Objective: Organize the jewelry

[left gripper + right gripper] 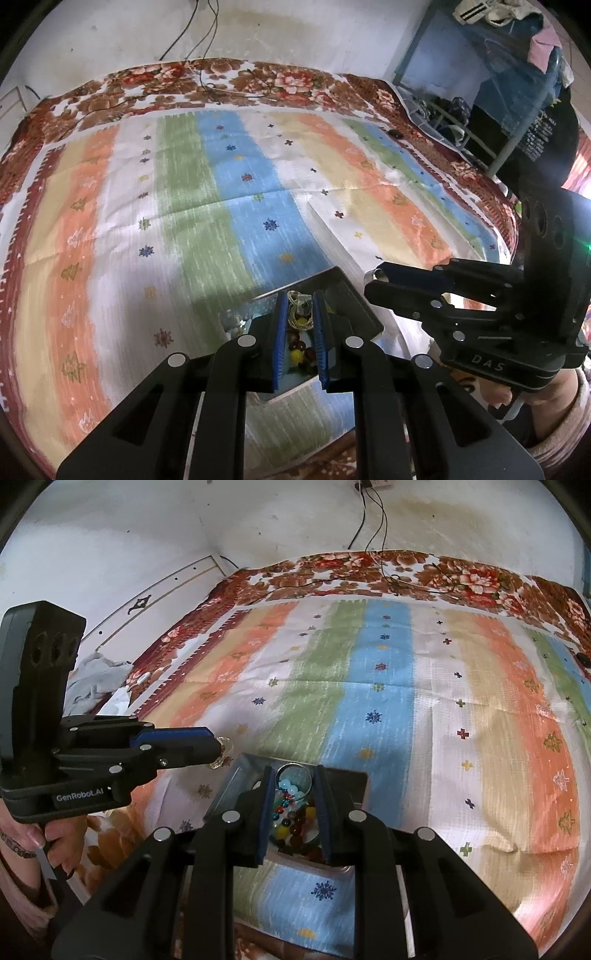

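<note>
**Positioning Both Grippers Over the Jewelry Tray**

Hovering above the bed, both grippers point into one shallow metal tray [236, 779] resting on the striped bedspread [388, 686]. The tray holds a loose pile of round glossy beads [295, 819] in red, yellow, dark brown and pale blue, plus a plain metal bangle [293, 770] leaning at the far end.

Right gripper [293, 814]: jaws parted, empty, pads either side of the beads. The pile lies straight ahead at 12 o'clock, directly between the fingers. The tray's long axis runs roughly along the fingers' own line.

Left gripper [300, 332]: seen from its own camera, the blue ribbed pads stand apart over the tray's contents. In the right wrist view its tip [216, 747] appears at 9 o'clock, with a small clear, glassy piece [226, 746] just at the fingertips; whether it is clamped cannot be told.

Judgement: the right gripper is the nearer to the beads and better aligned for a pick. Beads are smooth, round and strung loosely, so they may slip or drag neighbours along.
</note>
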Action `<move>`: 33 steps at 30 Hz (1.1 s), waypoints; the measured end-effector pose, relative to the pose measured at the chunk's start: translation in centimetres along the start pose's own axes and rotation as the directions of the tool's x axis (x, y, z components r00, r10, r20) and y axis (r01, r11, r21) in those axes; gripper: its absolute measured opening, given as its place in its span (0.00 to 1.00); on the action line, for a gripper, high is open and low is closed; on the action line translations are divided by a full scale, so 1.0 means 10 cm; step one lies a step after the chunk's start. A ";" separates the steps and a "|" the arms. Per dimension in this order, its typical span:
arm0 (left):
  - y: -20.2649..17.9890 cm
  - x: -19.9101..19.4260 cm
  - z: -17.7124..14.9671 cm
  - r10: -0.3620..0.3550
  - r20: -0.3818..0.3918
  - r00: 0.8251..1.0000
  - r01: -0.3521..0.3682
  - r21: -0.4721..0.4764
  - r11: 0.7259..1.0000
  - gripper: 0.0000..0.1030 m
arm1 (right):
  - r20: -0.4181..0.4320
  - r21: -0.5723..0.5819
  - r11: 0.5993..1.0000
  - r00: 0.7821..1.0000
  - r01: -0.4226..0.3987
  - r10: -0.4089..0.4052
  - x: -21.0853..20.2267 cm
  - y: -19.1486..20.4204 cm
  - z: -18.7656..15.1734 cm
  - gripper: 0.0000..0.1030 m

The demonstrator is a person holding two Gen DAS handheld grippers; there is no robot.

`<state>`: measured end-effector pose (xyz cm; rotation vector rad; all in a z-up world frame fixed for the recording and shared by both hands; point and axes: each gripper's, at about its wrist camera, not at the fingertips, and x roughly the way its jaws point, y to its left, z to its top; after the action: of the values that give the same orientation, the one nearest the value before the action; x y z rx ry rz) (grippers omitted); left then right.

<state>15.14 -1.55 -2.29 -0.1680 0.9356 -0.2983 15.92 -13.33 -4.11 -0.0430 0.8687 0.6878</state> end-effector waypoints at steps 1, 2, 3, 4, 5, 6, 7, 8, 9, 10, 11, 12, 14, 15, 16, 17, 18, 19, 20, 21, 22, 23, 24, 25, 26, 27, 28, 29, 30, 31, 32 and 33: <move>0.01 0.00 0.00 0.000 -0.004 1.000 0.000 -0.005 1.000 0.13 | 0.000 0.000 1.000 1.000 0.002 -0.002 0.00 0.00 0.00 0.22; 0.02 0.01 0.00 -0.003 -0.007 1.000 0.003 -0.009 1.000 0.13 | -0.001 0.002 1.000 1.000 0.003 -0.003 0.00 -0.01 0.00 0.22; 0.03 0.02 0.00 -0.002 -0.007 1.000 0.002 -0.010 1.000 0.13 | 0.000 0.005 1.000 1.000 0.003 -0.003 0.01 -0.01 0.01 0.22; 0.04 0.02 0.01 -0.003 -0.007 1.000 0.003 -0.011 1.000 0.13 | 0.000 0.005 1.000 1.000 0.003 -0.003 0.00 -0.01 0.00 0.22; 0.04 0.02 0.01 -0.006 -0.007 1.000 0.006 -0.012 1.000 0.13 | -0.001 0.006 1.000 1.000 0.002 -0.002 0.00 -0.01 -0.01 0.22; 0.04 0.02 0.00 -0.006 -0.006 1.000 0.006 -0.009 1.000 0.13 | -0.003 0.006 1.000 1.000 0.002 -0.002 0.01 -0.02 0.00 0.22; 0.04 0.03 0.01 -0.008 -0.006 1.000 0.008 -0.009 1.000 0.13 | -0.005 0.006 1.000 1.000 0.004 -0.004 0.01 -0.02 0.00 0.22; 0.04 0.03 0.01 -0.008 -0.007 1.000 0.008 -0.009 1.000 0.13 | -0.008 0.007 1.000 1.000 0.004 -0.004 0.02 -0.02 0.00 0.22; 0.04 0.03 0.01 -0.009 -0.007 1.000 0.008 -0.009 1.000 0.13 | -0.009 0.009 1.000 1.000 0.005 -0.005 0.03 -0.04 0.01 0.22; 0.04 0.04 0.01 -0.008 -0.007 1.000 0.008 -0.010 1.000 0.13 | -0.010 0.010 1.000 1.000 0.004 -0.004 0.03 -0.05 0.01 0.22; 0.04 0.03 0.01 -0.009 -0.007 1.000 0.009 -0.008 1.000 0.13 | -0.011 0.011 1.000 1.000 0.004 -0.004 0.03 -0.05 0.01 0.22; 0.04 0.04 0.01 -0.010 -0.009 1.000 0.010 -0.007 1.000 0.13 | -0.008 0.011 1.000 1.000 0.007 -0.007 0.03 -0.05 0.01 0.22; 0.04 0.06 0.01 -0.013 -0.013 1.000 0.013 -0.006 1.000 0.13 | -0.008 0.013 1.000 1.000 0.016 -0.016 0.05 -0.06 0.01 0.23; 0.05 0.06 0.02 -0.012 -0.011 1.000 0.012 -0.014 1.000 0.13 | -0.010 0.015 1.000 1.000 0.024 -0.024 0.06 -0.06 0.02 0.24; 0.06 0.07 0.02 -0.010 -0.008 1.000 0.010 -0.022 1.000 0.14 | -0.013 0.019 0.999 0.999 0.035 -0.035 0.07 -0.08 0.01 0.27; 0.07 0.06 0.03 -0.010 -0.006 1.000 0.010 -0.031 0.999 0.17 | -0.015 0.023 0.999 0.999 0.037 -0.037 0.07 -0.09 0.01 0.35; 0.08 0.06 0.03 -0.010 -0.005 1.000 0.010 -0.034 0.999 0.18 | -0.015 0.027 0.999 0.999 0.038 -0.038 0.07 -0.10 0.02 0.38; 0.09 0.06 0.03 -0.009 -0.003 1.000 0.009 -0.034 0.999 0.18 | -0.013 0.030 0.999 0.999 0.040 -0.039 0.07 -0.11 0.01 0.38; 0.09 0.06 0.04 -0.009 -0.003 1.000 0.009 -0.034 0.999 0.18 | -0.014 0.034 0.999 0.999 0.041 -0.040 0.07 -0.12 0.01 0.38; 0.09 0.06 0.04 -0.010 -0.003 1.000 0.010 -0.034 0.999 0.18 | -0.014 0.037 0.998 0.999 0.043 -0.043 0.06 -0.13 0.01 0.38; 0.09 0.05 0.04 -0.008 -0.003 1.000 0.008 -0.035 0.999 0.18 | -0.013 0.044 0.998 0.999 0.049 -0.048 0.05 -0.15 0.00 0.38; 0.09 0.05 0.04 -0.008 -0.002 1.000 0.007 -0.033 0.999 0.19 | -0.012 0.050 0.997 0.999 0.050 -0.050 0.05 -0.16 0.00 0.39; 0.10 0.04 0.04 -0.008 -0.001 1.000 0.008 -0.031 0.999 0.20 | -0.010 0.054 0.997 0.999 0.051 -0.051 0.04 -0.17 0.01 0.39; 0.10 0.03 0.04 -0.009 -0.001 1.000 0.009 -0.031 0.999 0.21 | -0.006 0.057 0.997 0.999 0.054 -0.054 0.03 -0.18 0.01 0.40; 0.10 0.02 0.03 -0.008 -0.001 1.000 0.008 -0.030 1.000 0.22 | -0.002 0.057 0.997 0.998 0.055 -0.055 0.01 -0.19 0.00 0.42; 0.10 0.02 0.03 -0.007 -0.002 1.000 0.007 -0.028 1.000 0.24 | 0.007 0.054 0.997 0.999 0.052 -0.053 0.00 -0.19 0.00 0.45; 0.10 0.01 0.02 -0.007 -0.002 1.000 0.007 -0.026 1.000 0.25 | 0.009 0.051 0.997 0.998 0.054 -0.055 0.00 -0.20 0.00 0.47; 0.09 0.01 0.02 -0.005 -0.003 1.000 0.005 -0.019 1.000 0.27 | 0.006 0.046 0.997 0.998 0.062 -0.063 0.01 -0.20 -0.01 0.47; 0.09 0.01 0.01 -0.003 -0.004 1.000 0.003 -0.015 1.000 0.29 | 0.005 0.042 0.996 0.997 0.073 -0.073 0.02 -0.20 -0.02 0.47; 0.08 0.01 0.00 -0.002 -0.004 1.000 0.002 -0.014 1.000 0.30 | 0.006 0.040 0.996 0.997 0.078 -0.079 0.02 -0.20 -0.02 0.47; 0.08 0.01 0.00 -0.004 -0.005 1.000 0.004 -0.014 1.000 0.30 | 0.008 0.037 0.996 0.997 0.079 -0.079 0.01 -0.20 -0.02 0.47; 0.07 0.01 -0.01 -0.003 -0.006 1.000 0.003 -0.013 1.000 0.31 | 0.015 0.039 0.996 0.997 0.077 -0.078 0.00 -0.20 -0.03 0.47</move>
<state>15.30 -0.90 -2.64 -0.1801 0.9435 -0.2956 16.87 -15.01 -4.74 -0.0369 0.8599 0.5980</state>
